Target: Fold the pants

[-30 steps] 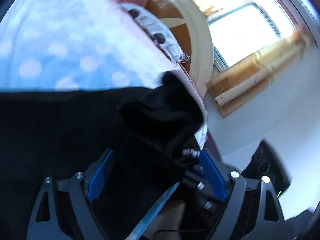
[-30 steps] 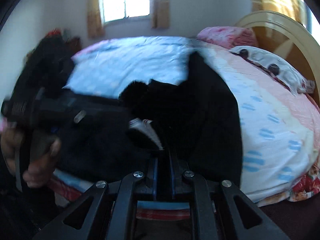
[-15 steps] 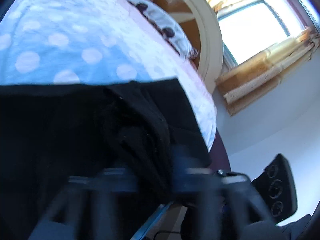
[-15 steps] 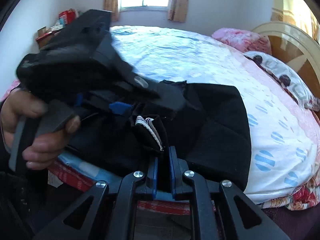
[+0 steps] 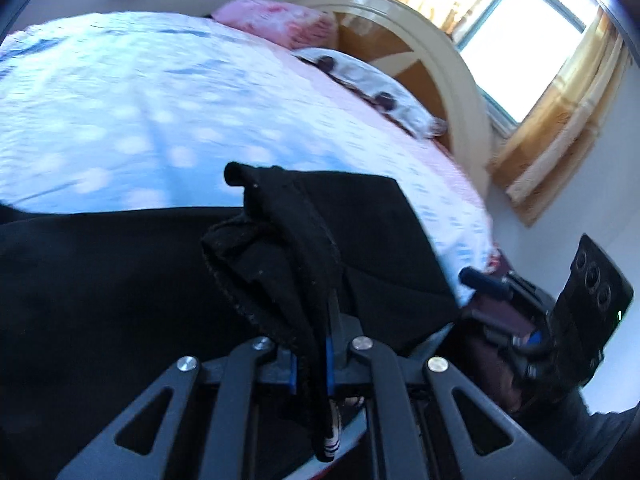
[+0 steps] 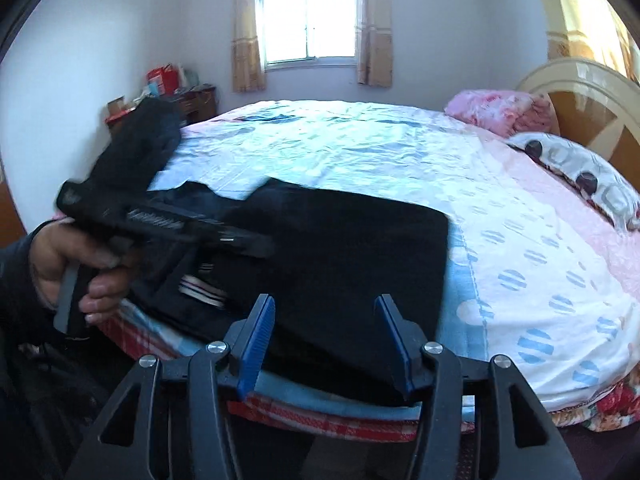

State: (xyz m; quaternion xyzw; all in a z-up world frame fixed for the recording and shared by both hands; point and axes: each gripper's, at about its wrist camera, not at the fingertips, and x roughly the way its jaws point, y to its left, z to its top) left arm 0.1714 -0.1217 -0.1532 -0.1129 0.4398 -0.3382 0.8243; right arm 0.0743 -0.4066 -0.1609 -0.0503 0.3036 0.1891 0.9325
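Black pants [image 6: 344, 256] lie folded on the bed near its front edge; they also show in the left wrist view [image 5: 120, 280]. My left gripper [image 5: 311, 364] is shut on a bunched black fold of the pants with a striped label hanging below it. In the right wrist view the left gripper [image 6: 224, 240] sits over the pants' left part, held by a hand. My right gripper [image 6: 326, 344] is open and empty, just above the pants' near edge. It also shows at the right of the left wrist view [image 5: 532, 336].
The bed [image 6: 400, 152] has a light blue and pink dotted sheet. Pillows [image 6: 500, 112] and a curved headboard [image 6: 592, 92] are at the right. A cluttered side table [image 6: 172, 92] stands by the far wall under a window [image 6: 308, 20].
My right gripper let go of the pants' striped-label edge, opened and drew back. My left gripper closed on a fold of the pants and the pants now lie flatter.
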